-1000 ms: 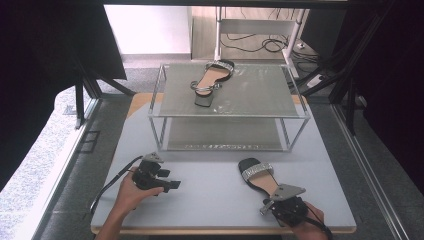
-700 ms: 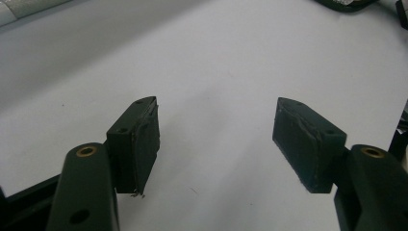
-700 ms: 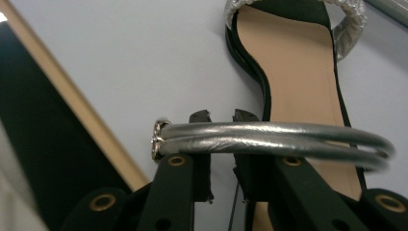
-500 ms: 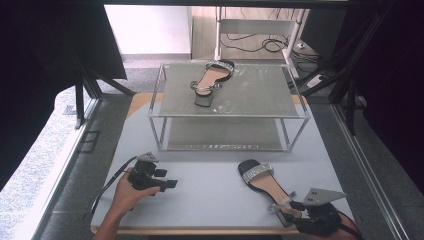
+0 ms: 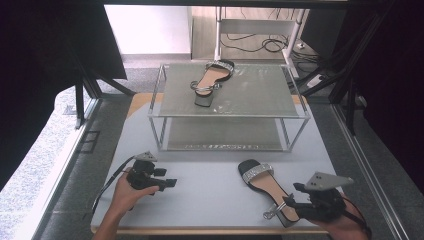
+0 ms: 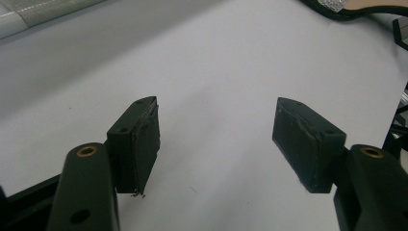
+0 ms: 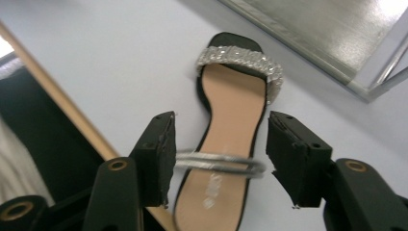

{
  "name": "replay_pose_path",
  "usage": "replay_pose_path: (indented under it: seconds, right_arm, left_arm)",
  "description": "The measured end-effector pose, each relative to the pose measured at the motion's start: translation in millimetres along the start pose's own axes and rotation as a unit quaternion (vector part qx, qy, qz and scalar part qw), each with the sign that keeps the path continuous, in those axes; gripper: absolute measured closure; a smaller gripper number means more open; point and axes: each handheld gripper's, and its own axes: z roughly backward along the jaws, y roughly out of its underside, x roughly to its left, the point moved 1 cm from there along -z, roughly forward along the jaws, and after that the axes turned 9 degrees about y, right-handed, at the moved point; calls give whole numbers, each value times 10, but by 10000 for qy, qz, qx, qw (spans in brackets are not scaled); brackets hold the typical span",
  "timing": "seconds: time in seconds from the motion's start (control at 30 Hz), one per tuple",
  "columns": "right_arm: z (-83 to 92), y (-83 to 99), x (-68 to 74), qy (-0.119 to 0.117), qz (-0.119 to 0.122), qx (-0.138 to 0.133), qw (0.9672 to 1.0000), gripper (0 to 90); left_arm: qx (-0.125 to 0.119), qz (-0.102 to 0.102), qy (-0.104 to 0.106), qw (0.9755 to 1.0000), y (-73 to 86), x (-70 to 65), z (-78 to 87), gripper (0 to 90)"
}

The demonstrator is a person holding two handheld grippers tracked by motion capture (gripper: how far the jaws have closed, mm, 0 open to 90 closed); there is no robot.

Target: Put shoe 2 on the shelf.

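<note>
Grey tabletop (image 5: 210,185) with a two-tier metal-and-glass shoe rack (image 5: 227,107) at the far side; one black sandal (image 5: 211,80) sits on the rack's top shelf, its mate, the near sandal (image 5: 265,187), lies flat on the tabletop just ahead of the right hand-held gripper (image 5: 300,197). Right hand-held gripper (image 7: 219,154) has just been opening: its jaws stand apart, pads clear of the silver ankle strap (image 7: 219,162), which hangs between them over the heel end; nothing gripped. Rhinestone toe band (image 7: 240,62) points away from it, toward the rack. Left hand-held gripper (image 5: 162,181) is released too, jaws wide over bare tabletop (image 6: 207,72), well off to the side of the near sandal. Judgement: the near sandal has been let go, and the work looks like getting the pair onto the rack. The ankle strap is thin and springy, a poor hold, since the shoe would swing and tip. Better to drop the pads lower and close across the heel counter or the sole edges just behind the strap, square to the shoe's long axis, then lift level. Near sandal's heel sits close to the tabletop's front edge, so don't drag it back. Keep the left hand-held gripper parked, or use it to steady the toe end if the shoe yaws.
</note>
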Motion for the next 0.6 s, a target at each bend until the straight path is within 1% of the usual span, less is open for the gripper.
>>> replay_pose_path:
  seconds: [0.03, 0.1, 0.2, 0.3, 0.37, 0.5, 0.6]
  right_arm:
    - [-36, -31, -15, 2, -15, 59, 10000, 425]
    - [-142, -103, -47, -96, -54, 257, 9996, 410]
    - [-339, -195, -90, -246, -48, 564, 9981, 379]
    - [-491, -268, -113, -322, -72, 811, 9962, 360]
    - [-555, -301, -127, -333, -73, 901, 9953, 348]
    - [-701, -361, -165, -413, -123, 1267, 9910, 337]
    - [-816, -369, -174, -497, -177, 1539, 9867, 330]
  left_arm:
    - [10, -6, -4, 10000, 3, -2, -4, 339]
    - [30, -20, -5, 10000, 7, -6, -11, 339]
    - [45, -24, 10, 10000, 11, -11, -24, 339]
    - [70, -32, 13, 10000, 15, -14, -36, 339]
    - [72, -30, 22, 10000, 18, -18, -44, 339]
    - [62, -30, 43, 10000, 21, -28, -43, 339]
    - [52, -32, 44, 10000, 20, -27, -34, 339]
